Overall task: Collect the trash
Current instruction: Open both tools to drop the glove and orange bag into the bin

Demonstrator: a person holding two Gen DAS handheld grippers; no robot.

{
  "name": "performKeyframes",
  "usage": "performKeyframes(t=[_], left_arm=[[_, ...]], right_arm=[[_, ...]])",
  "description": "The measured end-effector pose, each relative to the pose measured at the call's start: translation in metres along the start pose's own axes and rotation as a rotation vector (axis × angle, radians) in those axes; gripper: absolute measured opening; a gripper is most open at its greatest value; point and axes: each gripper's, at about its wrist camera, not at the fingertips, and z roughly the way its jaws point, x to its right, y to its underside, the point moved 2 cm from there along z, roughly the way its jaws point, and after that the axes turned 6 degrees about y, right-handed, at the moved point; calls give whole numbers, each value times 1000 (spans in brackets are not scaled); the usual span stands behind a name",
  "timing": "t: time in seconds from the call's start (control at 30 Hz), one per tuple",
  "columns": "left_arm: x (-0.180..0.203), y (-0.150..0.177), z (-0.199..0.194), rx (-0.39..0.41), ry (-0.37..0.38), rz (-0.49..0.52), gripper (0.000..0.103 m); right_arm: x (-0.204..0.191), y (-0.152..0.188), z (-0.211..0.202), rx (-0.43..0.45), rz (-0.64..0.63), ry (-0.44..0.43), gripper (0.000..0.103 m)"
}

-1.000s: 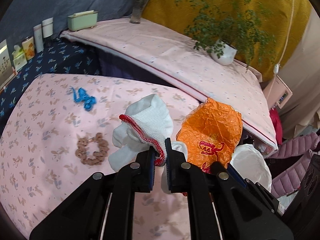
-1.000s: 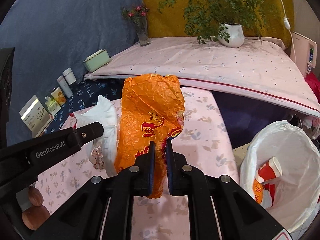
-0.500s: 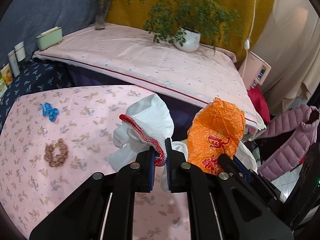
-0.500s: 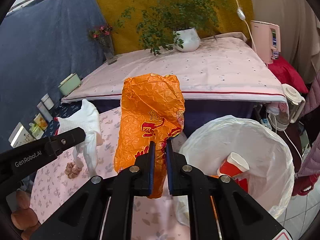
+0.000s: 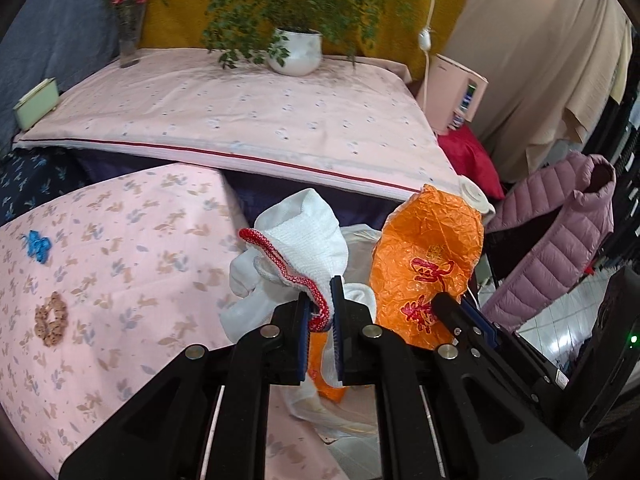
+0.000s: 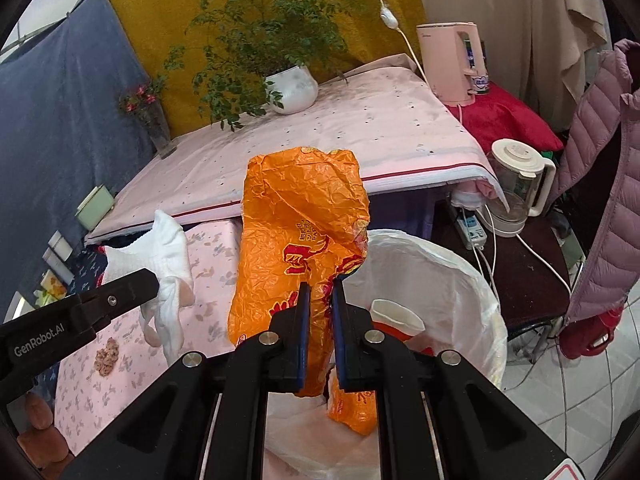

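My left gripper (image 5: 320, 306) is shut on the red cuff of a white knit glove (image 5: 298, 240), which hangs past the right edge of the pink floral table (image 5: 120, 264). My right gripper (image 6: 320, 294) is shut on a crumpled orange plastic bag (image 6: 300, 232) with red print, held above the white-lined trash bin (image 6: 444, 276). A red-and-white paper cup (image 6: 394, 316) and another orange wrapper (image 6: 354, 408) lie inside the bin. In the right wrist view the glove (image 6: 160, 248) and left gripper show at the left; in the left wrist view the orange bag (image 5: 426, 264) is at the right.
A brown scrunchie (image 5: 50, 320) and a blue scrap (image 5: 36, 242) lie on the floral table. Behind stands a higher pink-covered table (image 5: 240, 112) with a potted plant (image 5: 296, 54) and a flower vase (image 5: 128, 36). A kettle (image 6: 516, 184), a red cushion and a purple jacket (image 6: 604, 184) are at the right.
Both grippers have swung right with the glove and the orange bag still held, off the floral table toward the bin. The bin now lies under the orange bag.
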Motion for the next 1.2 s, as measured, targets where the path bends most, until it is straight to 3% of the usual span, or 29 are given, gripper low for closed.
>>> performKeyframes(t=[0.3,0.37,0.43,0.47,1.2], left_arm=[[28,6,19,-29,27,45,13],[31,6,20,-28,19,50,25],[31,5,18,-10,4,51,46],[30,4,17,-3,1,50,48],[5,4,10,15,-31,-4,53]], right_arm=[[29,3,3,-7,44,31,10],[30,4,4,-8,46,33,10],[31,3,5,-10,49,33,10],[31,3,5,-10,49,33,10],[4,4,6,-8,6,14,21]])
